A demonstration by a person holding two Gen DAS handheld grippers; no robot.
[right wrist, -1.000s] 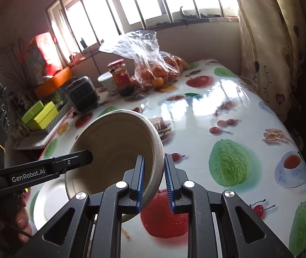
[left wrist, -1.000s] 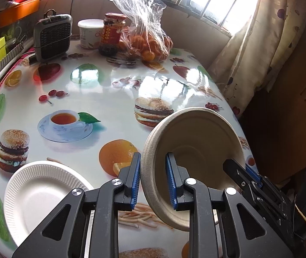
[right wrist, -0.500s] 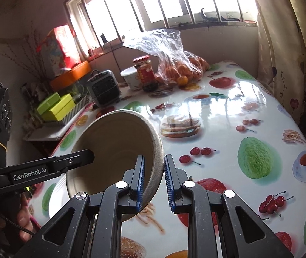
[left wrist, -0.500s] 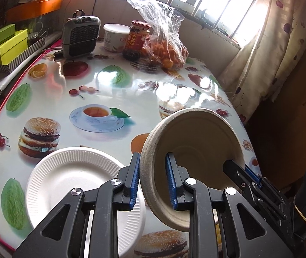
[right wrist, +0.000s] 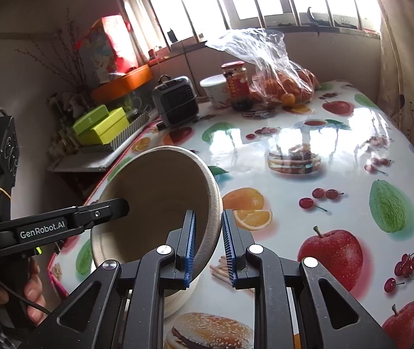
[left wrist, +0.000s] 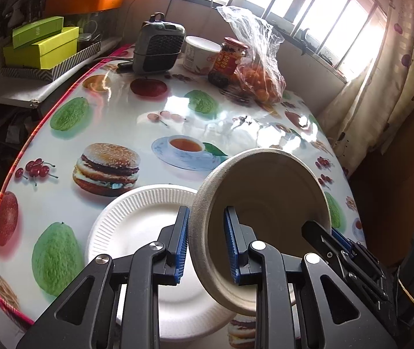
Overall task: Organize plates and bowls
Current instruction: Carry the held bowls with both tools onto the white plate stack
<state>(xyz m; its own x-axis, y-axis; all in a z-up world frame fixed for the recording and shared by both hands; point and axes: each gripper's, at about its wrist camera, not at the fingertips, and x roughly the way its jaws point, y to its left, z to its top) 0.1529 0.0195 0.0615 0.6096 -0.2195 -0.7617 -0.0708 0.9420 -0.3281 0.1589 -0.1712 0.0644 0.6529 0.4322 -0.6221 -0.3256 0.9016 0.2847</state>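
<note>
A beige paper bowl (left wrist: 265, 203) is held tilted in the air between both grippers, above the near part of the table. My left gripper (left wrist: 207, 244) is shut on its left rim. My right gripper (right wrist: 208, 247) is shut on the opposite rim of the same bowl (right wrist: 154, 197). A white ridged paper plate (left wrist: 137, 226) lies on the table right below and left of the bowl; in the right wrist view only a sliver of the plate (right wrist: 178, 302) shows under the bowl.
The table (left wrist: 125, 116) has a glossy fruit-and-burger print cloth. At its far end stand a small grey heater (left wrist: 159, 48), a white tub (left wrist: 199, 55), a red-lidded jar (left wrist: 227, 61) and a plastic bag of oranges (left wrist: 259, 78). Green boxes (left wrist: 41, 46) sit on a shelf to the left; a curtain (left wrist: 381, 87) hangs right.
Both grippers have carried the bowl leftward and toward the near table edge; it now hangs over the white plate, which has come fully under it.
</note>
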